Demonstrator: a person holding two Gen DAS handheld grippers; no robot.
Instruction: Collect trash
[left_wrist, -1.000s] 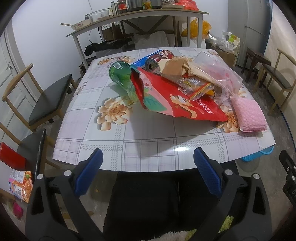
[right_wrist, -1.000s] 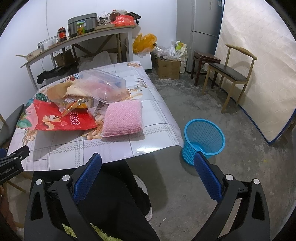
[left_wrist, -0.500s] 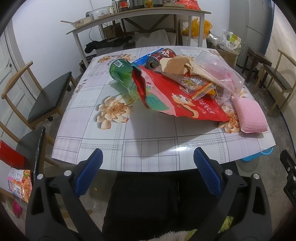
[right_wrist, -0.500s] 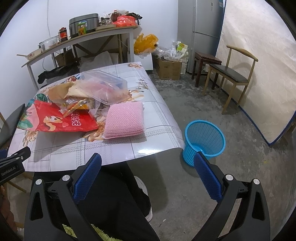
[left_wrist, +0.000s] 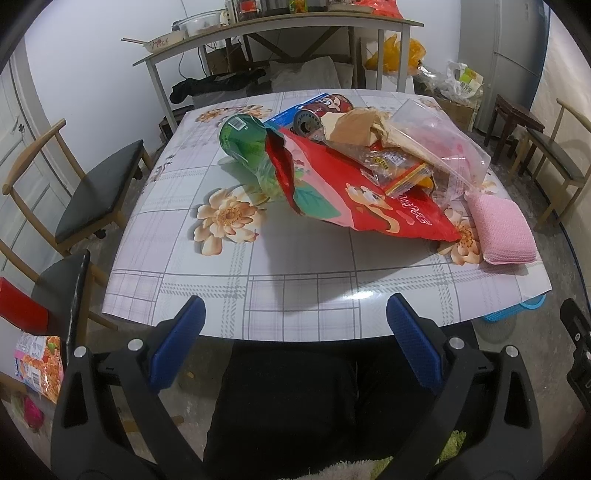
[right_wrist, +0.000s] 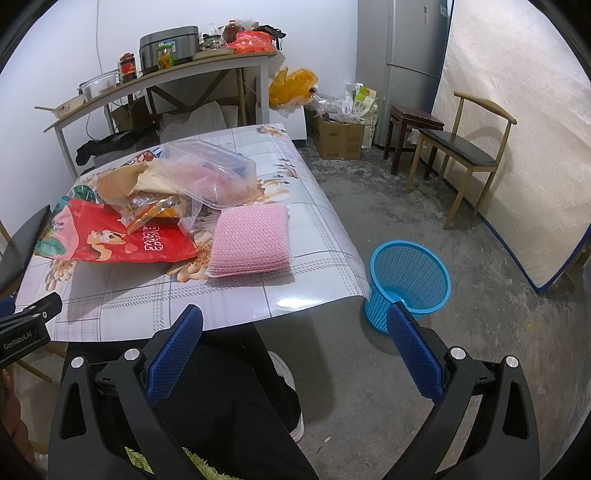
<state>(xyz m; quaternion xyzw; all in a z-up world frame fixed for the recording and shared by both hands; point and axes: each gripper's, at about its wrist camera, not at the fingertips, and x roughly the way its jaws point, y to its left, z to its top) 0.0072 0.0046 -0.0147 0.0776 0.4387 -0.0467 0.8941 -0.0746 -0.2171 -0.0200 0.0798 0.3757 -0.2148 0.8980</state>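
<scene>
- My left gripper (left_wrist: 295, 343) and right gripper (right_wrist: 295, 347) both hang spread wide and empty, short of the table's (left_wrist: 229, 295) near edge
- The red snack bag (left_wrist: 369, 199) lies mid-table under a clear zip bag (left_wrist: 439, 147)
- The pink sponge (right_wrist: 251, 240) sits by the right edge
- The blue basket (right_wrist: 410, 273) stands on the floor off the near right corner

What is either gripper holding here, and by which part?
Nothing. The left gripper and right gripper are both open and empty, short of the table.
</scene>
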